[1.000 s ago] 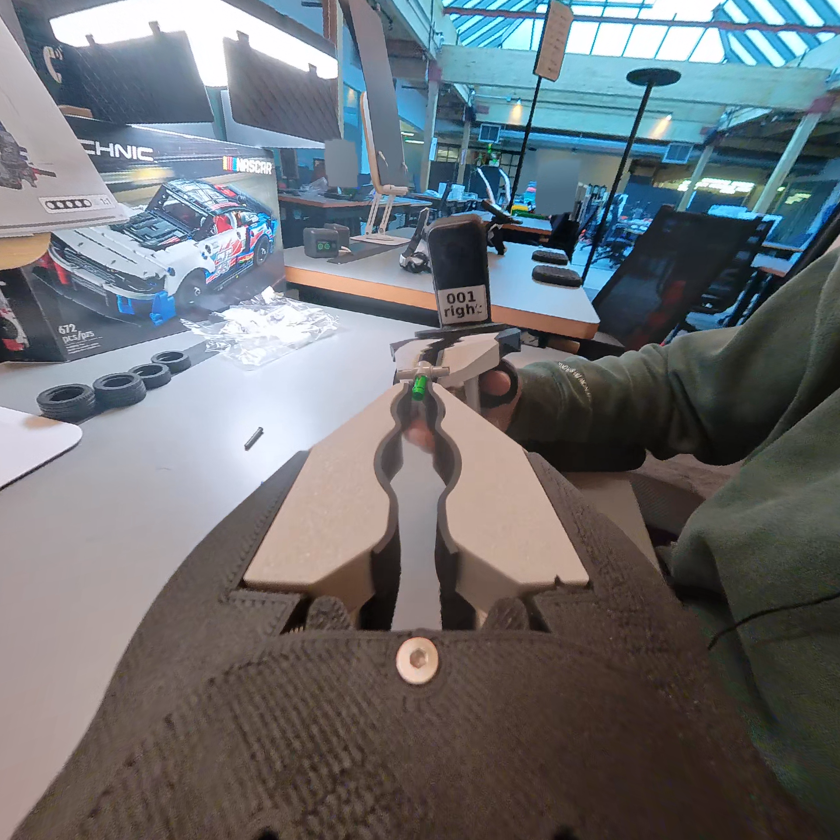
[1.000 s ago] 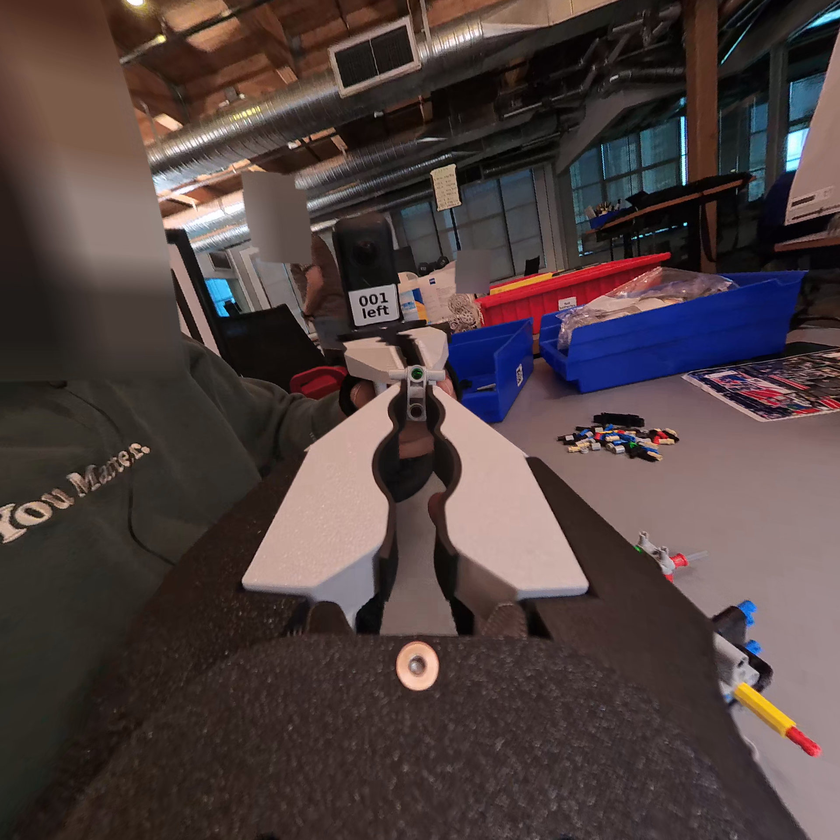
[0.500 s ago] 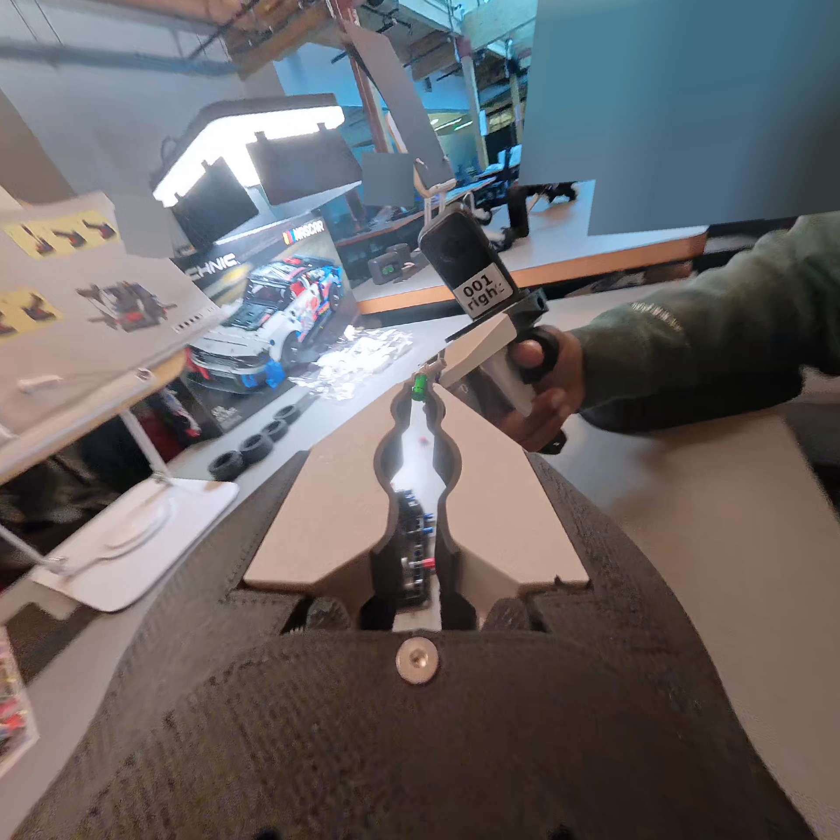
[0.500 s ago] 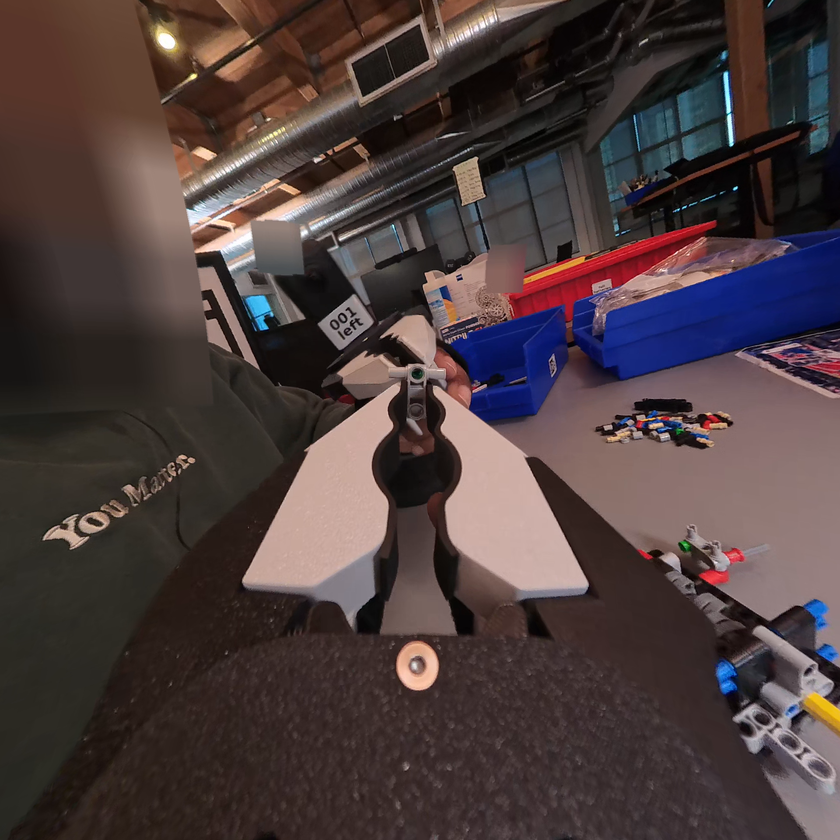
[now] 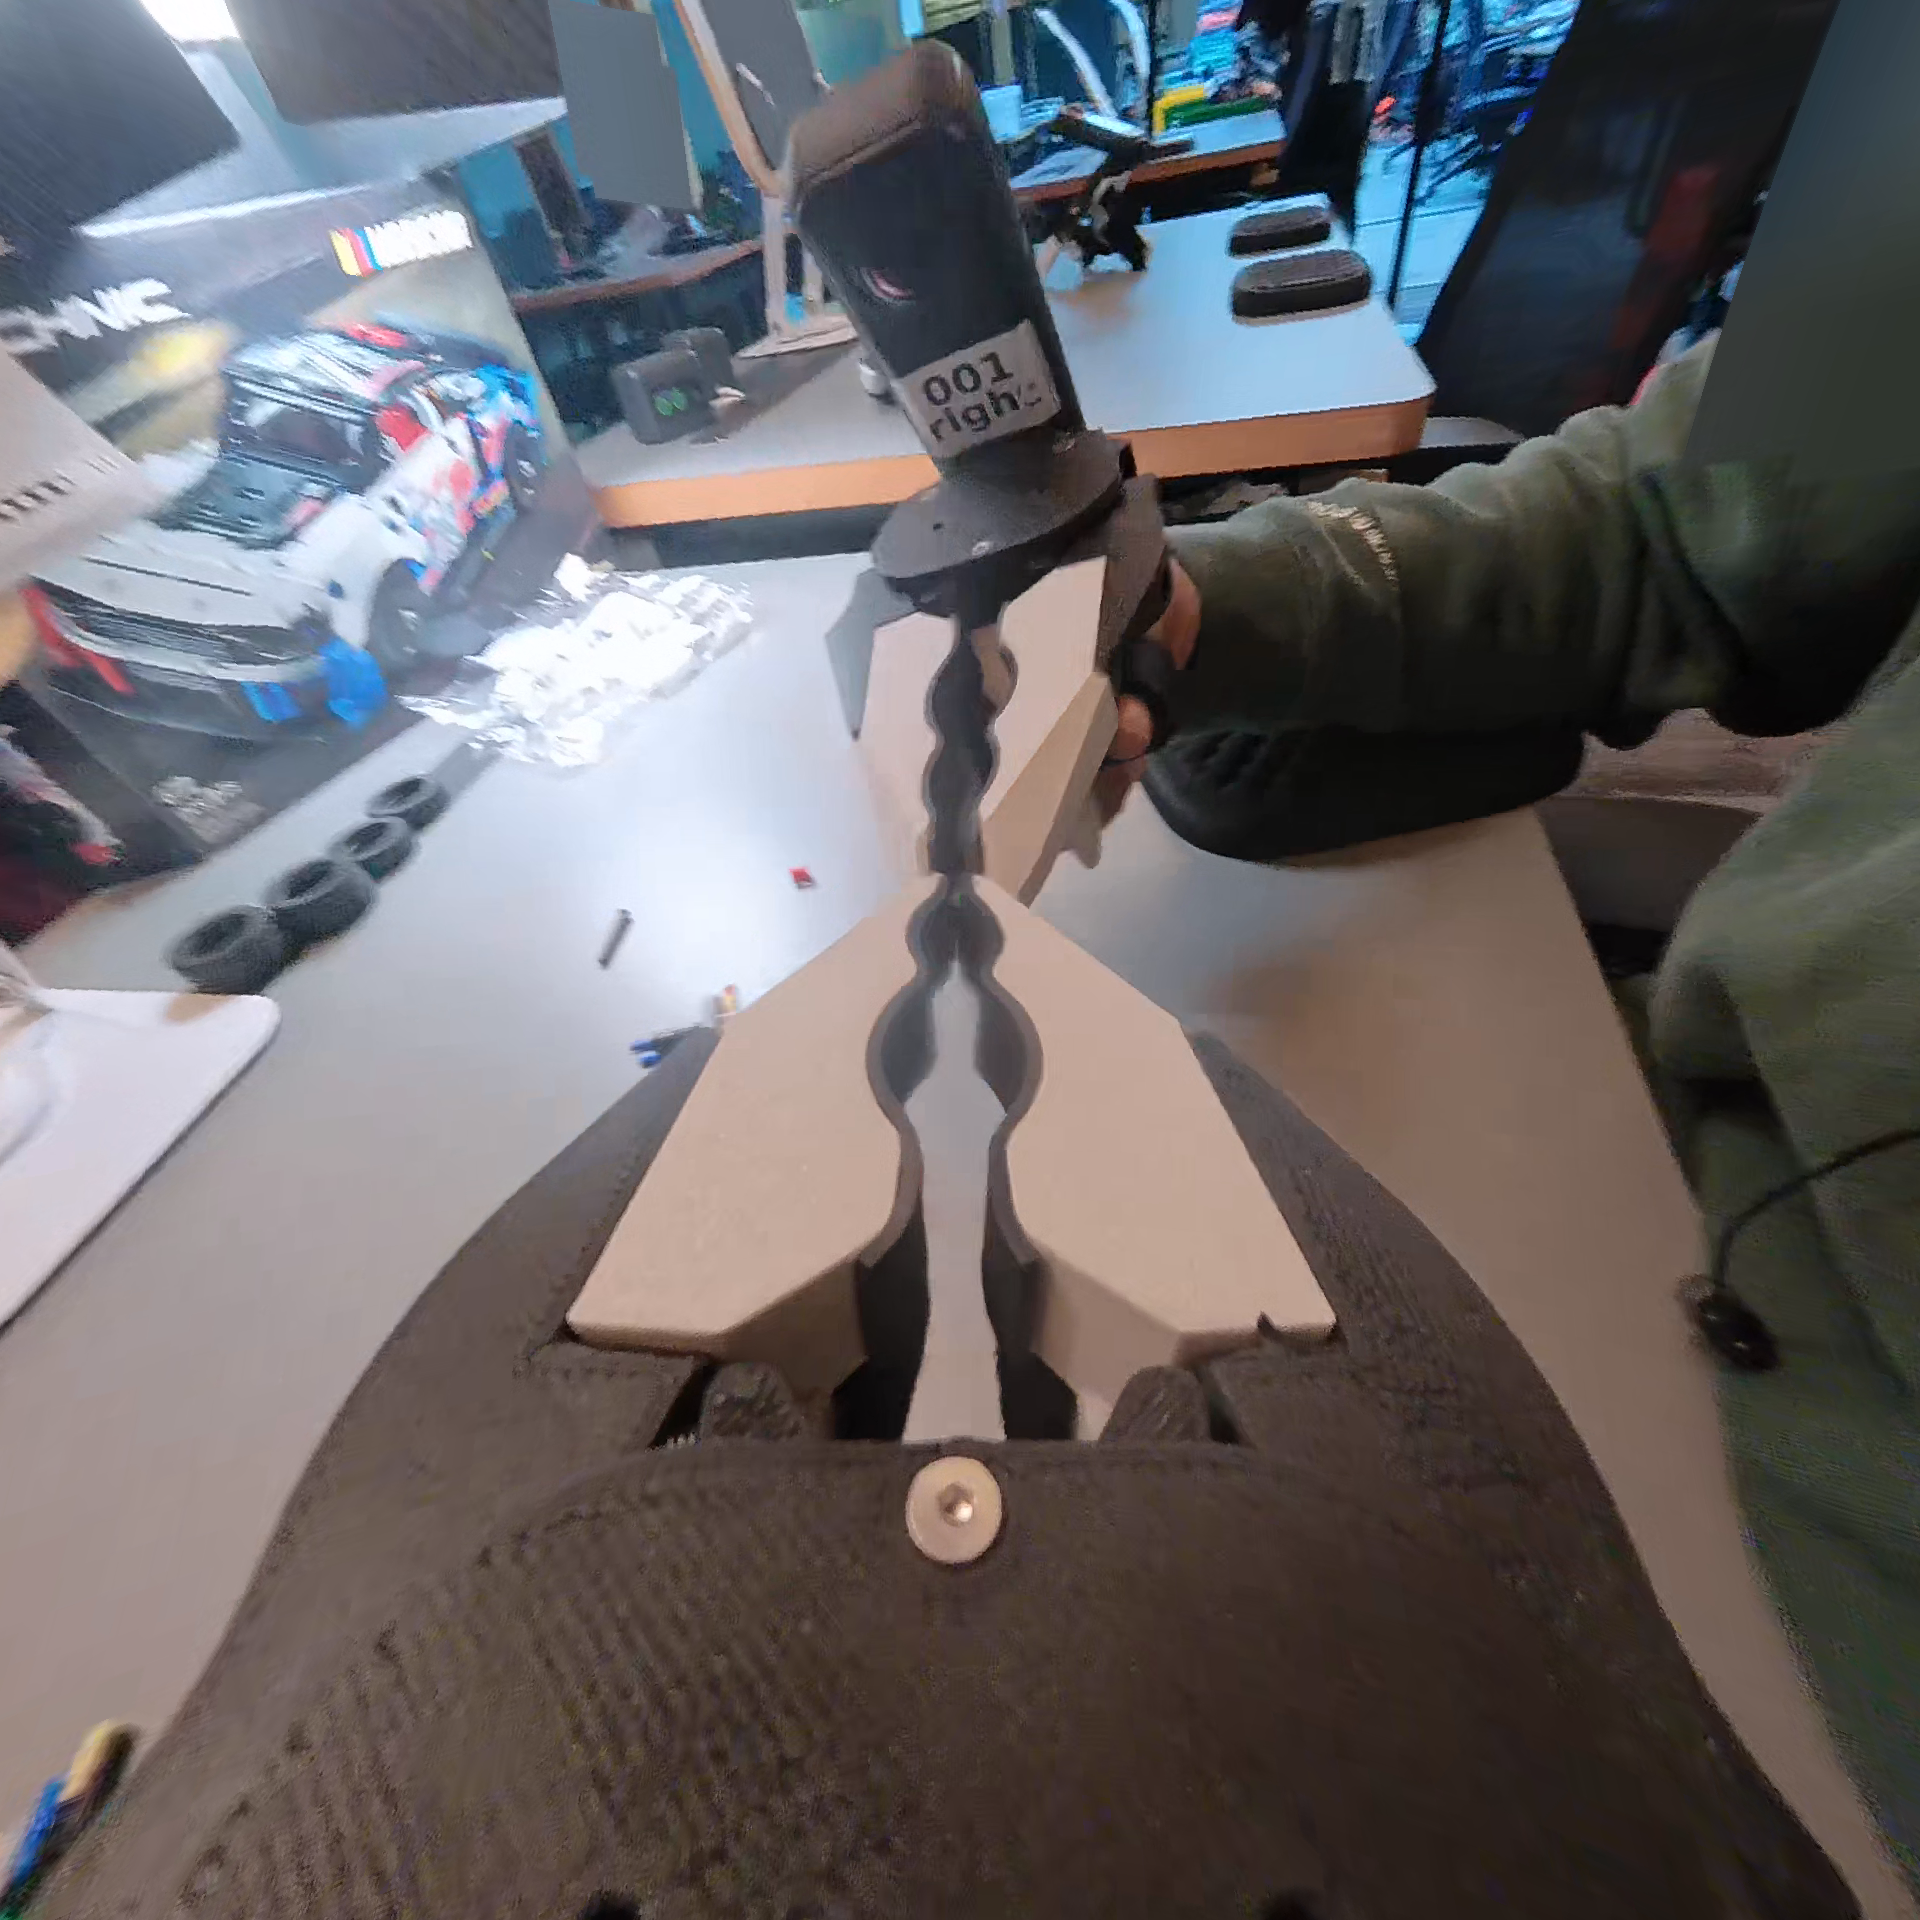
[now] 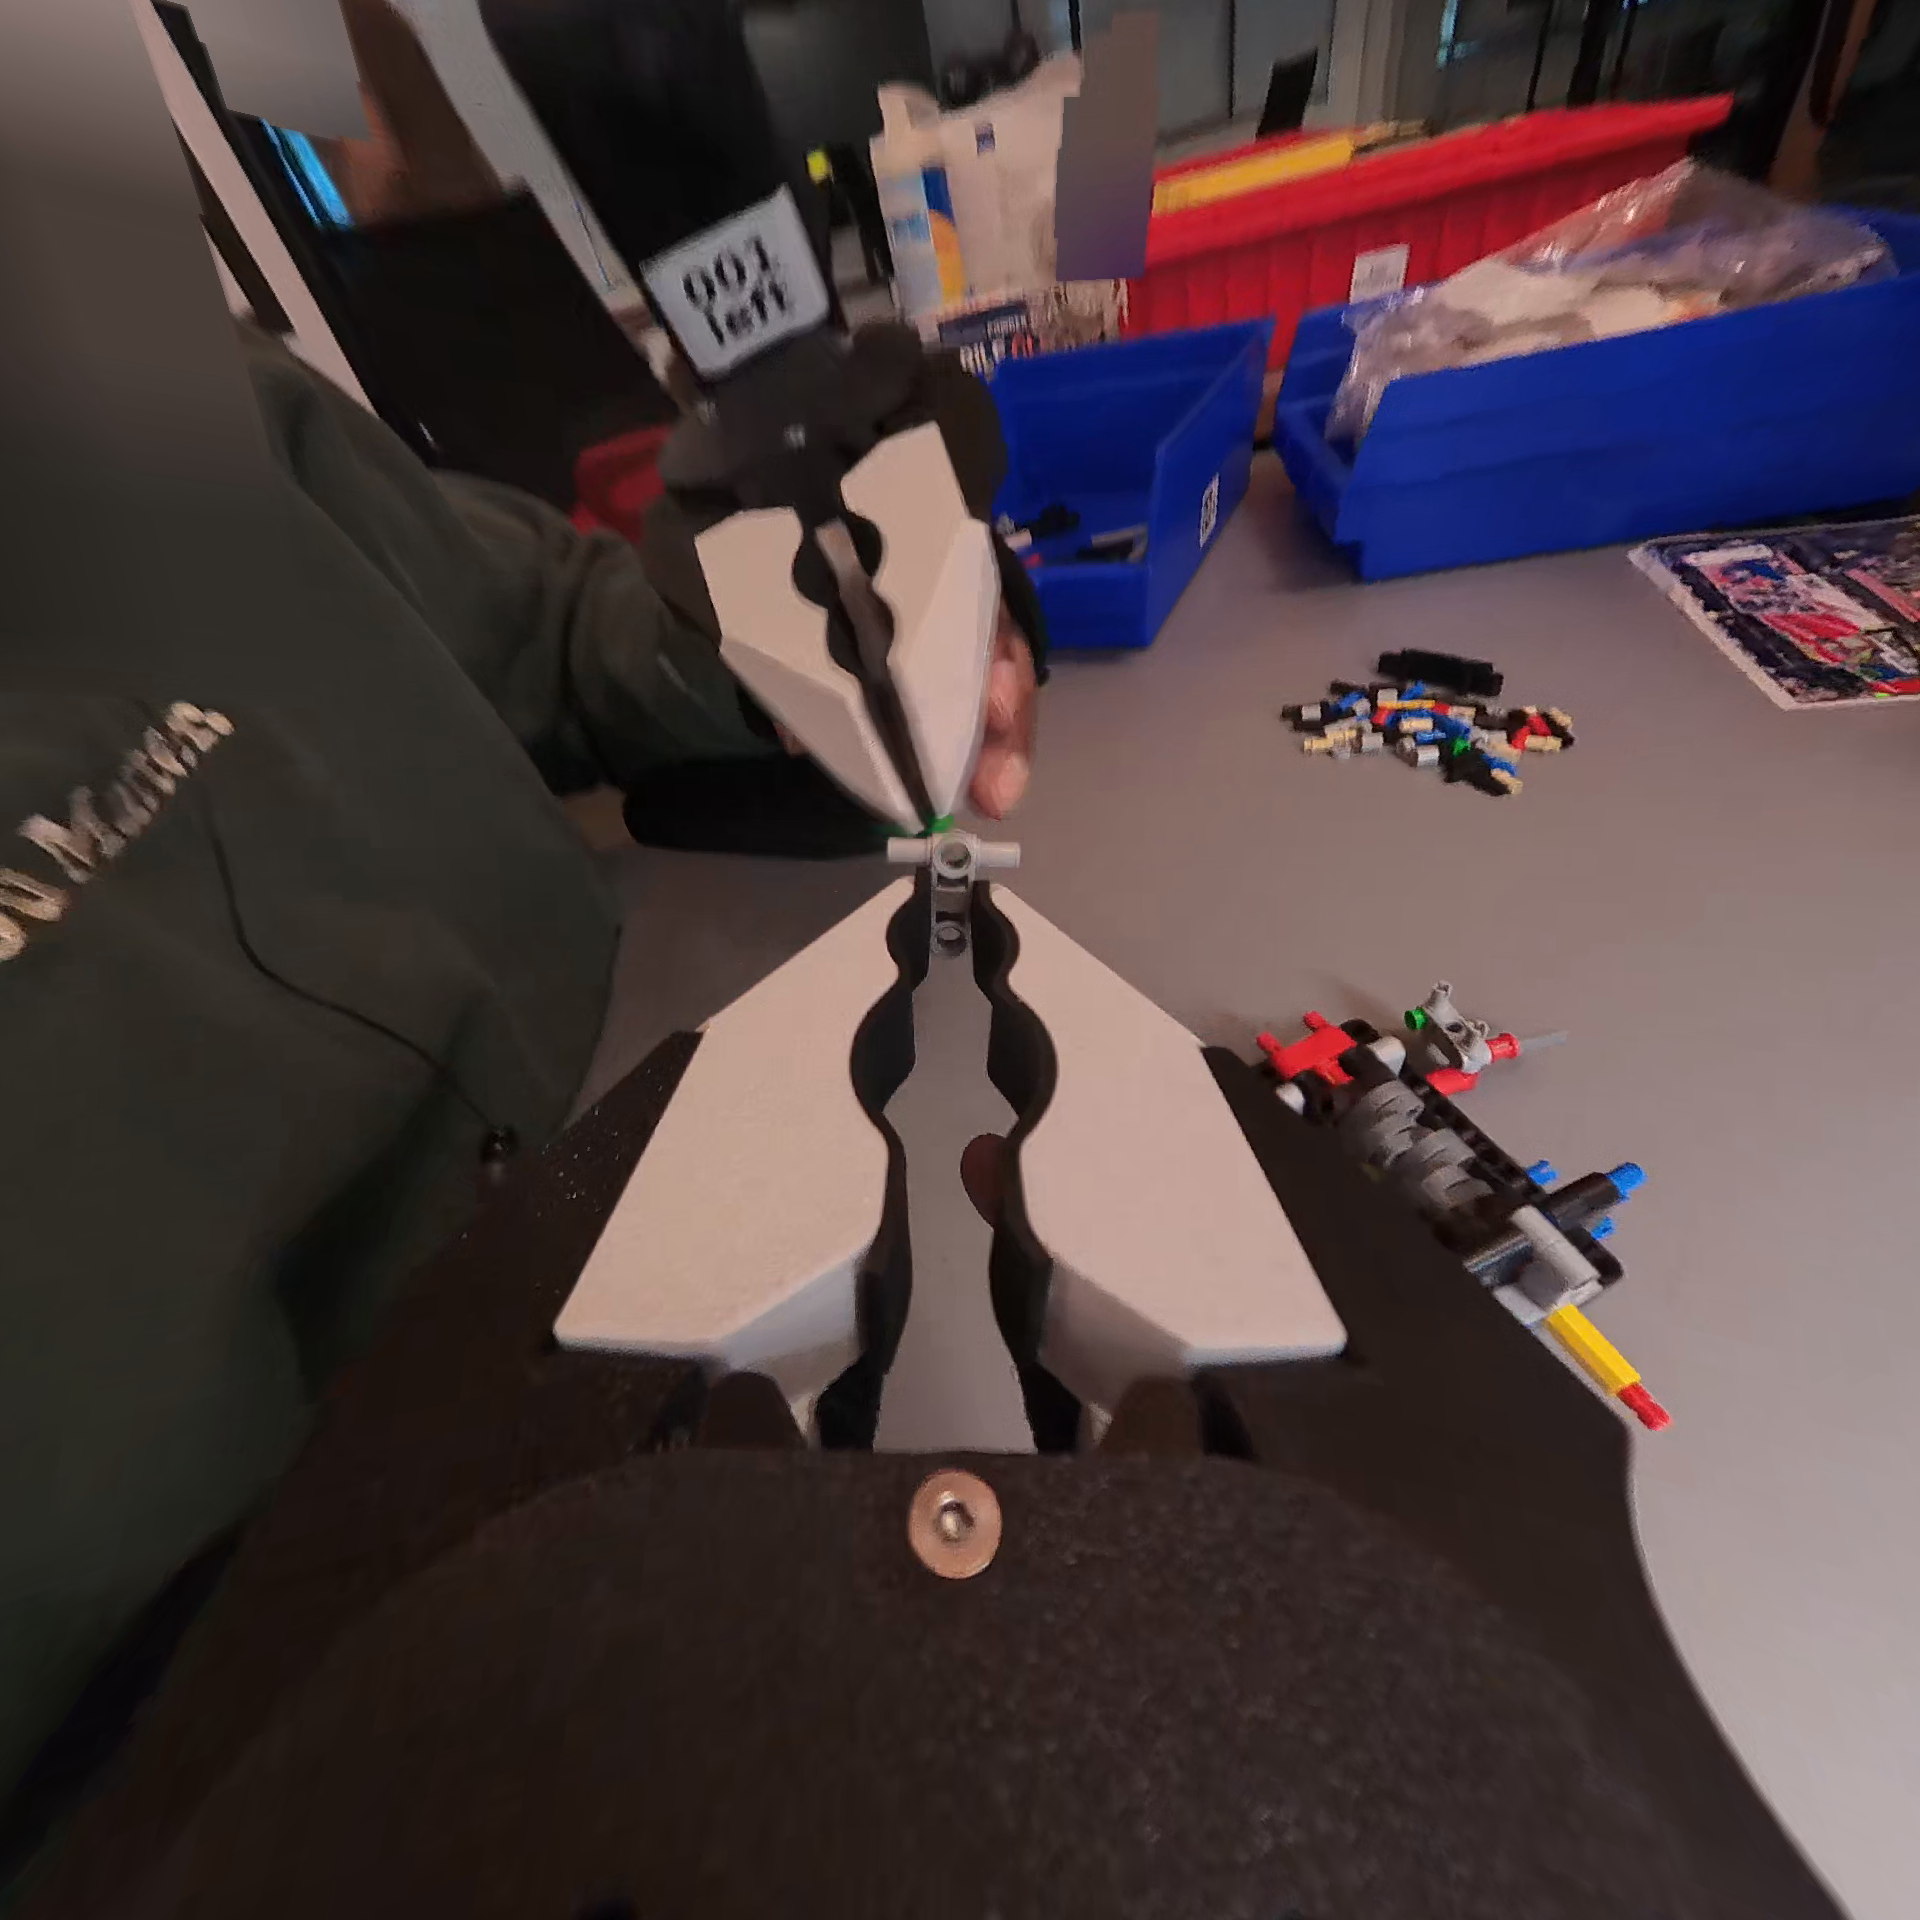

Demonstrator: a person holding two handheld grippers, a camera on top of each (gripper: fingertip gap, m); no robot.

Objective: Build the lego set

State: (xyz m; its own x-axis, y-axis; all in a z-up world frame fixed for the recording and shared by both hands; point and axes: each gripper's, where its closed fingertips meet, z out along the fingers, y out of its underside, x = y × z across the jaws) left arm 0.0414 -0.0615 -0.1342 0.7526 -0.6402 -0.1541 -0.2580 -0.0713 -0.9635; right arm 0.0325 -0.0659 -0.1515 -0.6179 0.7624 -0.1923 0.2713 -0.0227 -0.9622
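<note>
In the right wrist view my right gripper [image 6: 951,896] is shut on a small grey connector [image 6: 951,858] with a cross axle through its top. My left gripper [image 6: 921,817] points down at it tip to tip, shut on a green pin [image 6: 939,824] that touches the connector's top. In the left wrist view my left gripper [image 5: 954,900] has its jaws closed, and the right gripper [image 5: 952,869] meets it from above; the green pin and the connector are hidden there. Both are held a little above the grey table [image 6: 1351,883].
A partly built assembly [image 6: 1455,1153] with a yellow axle lies right of my right gripper, next to a small sub-assembly [image 6: 1455,1029]. Beyond are a pile of small pieces [image 6: 1423,722], blue bins [image 6: 1132,488] and a sticker sheet [image 6: 1808,613]. Tyres [image 5: 301,894], the set box [image 5: 291,499] and loose pins [image 5: 615,935] lie left. The grippers are tip to tip, or close to it.
Both grippers have tilted down toward the table and drawn closer, tips staying together. The green pin and grey connector stay gripped.
</note>
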